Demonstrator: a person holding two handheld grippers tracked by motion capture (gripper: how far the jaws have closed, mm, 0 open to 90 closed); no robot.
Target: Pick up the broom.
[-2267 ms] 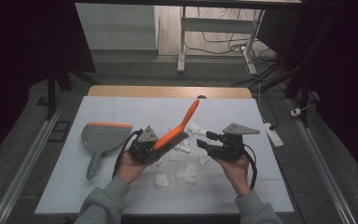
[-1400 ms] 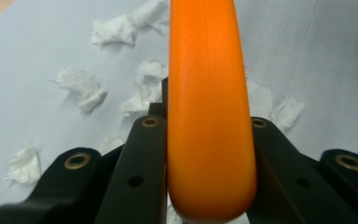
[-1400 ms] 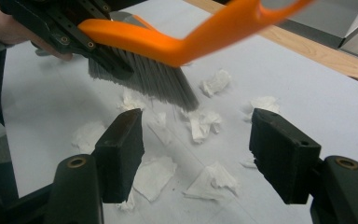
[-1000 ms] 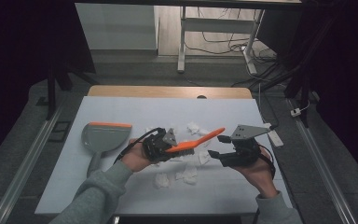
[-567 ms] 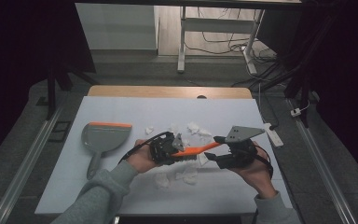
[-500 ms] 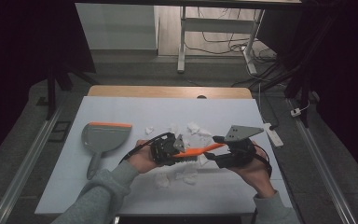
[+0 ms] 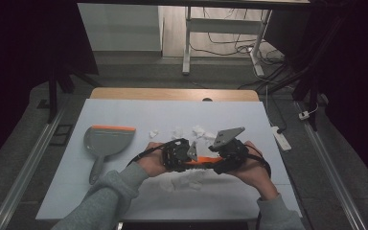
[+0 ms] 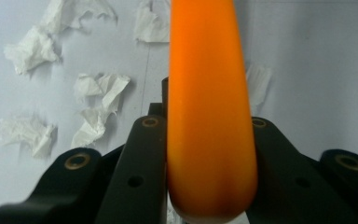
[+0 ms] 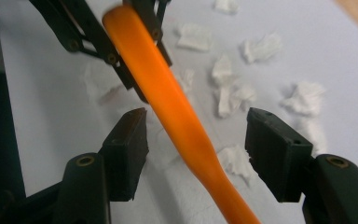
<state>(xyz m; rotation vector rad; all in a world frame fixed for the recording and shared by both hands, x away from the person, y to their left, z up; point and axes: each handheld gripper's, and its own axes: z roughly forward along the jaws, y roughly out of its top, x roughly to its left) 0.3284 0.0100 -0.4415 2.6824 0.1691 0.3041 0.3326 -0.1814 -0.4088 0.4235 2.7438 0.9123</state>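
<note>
While the left gripper clamps the orange handle, the right gripper's jaws stand wide apart around it.

high: above, facing table | gripper views: close, sharing paper scraps

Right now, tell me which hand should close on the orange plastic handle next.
Right. The right tool is open, its jaws standing either side of the orange plastic handle without touching it. The left tool is already shut on that handle, so it has no grasp left to make.
</note>
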